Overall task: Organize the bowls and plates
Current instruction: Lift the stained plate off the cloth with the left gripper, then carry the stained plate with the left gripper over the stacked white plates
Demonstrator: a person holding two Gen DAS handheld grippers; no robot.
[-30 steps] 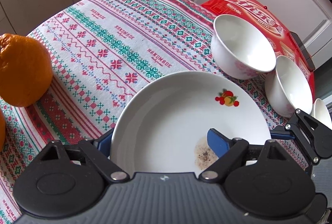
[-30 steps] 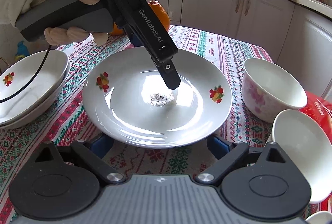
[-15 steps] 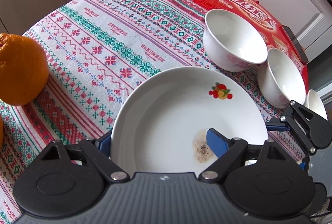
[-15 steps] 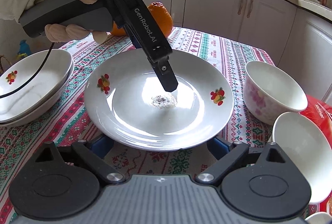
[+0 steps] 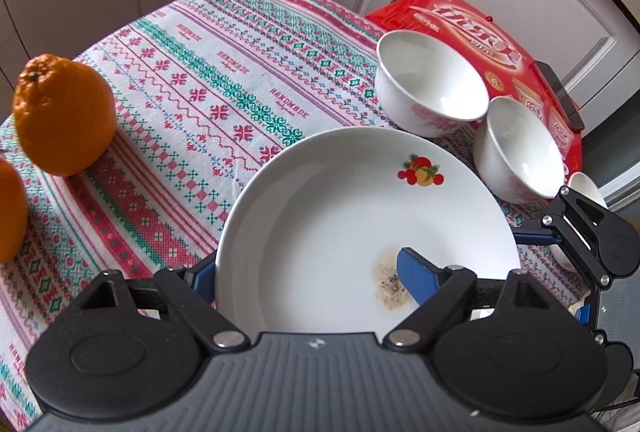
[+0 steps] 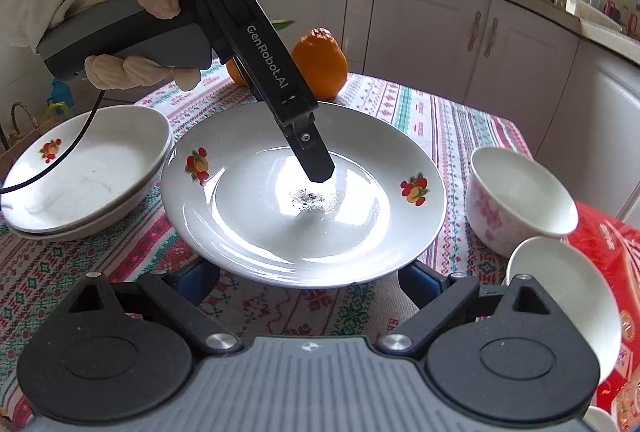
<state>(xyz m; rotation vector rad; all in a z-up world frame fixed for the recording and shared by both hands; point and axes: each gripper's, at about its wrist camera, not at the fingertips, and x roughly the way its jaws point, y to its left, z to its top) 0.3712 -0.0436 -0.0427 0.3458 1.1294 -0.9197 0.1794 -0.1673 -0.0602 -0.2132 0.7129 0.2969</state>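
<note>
Tablecloth in cross-stitch bands carries all the crockery; its bare stretch lies toward the far edge, behind the oranges. Stacked fruit-print plates, the likely destination, sit just left of the soiled plate. That plate appears lifted: the left gripper straddles its rim, one blue pad inside, one beneath, jaws having just been closing on it. The right gripper sits half-open under the near rim, apparently gripping nothing. Two floral bowls crowd the right side.
</note>
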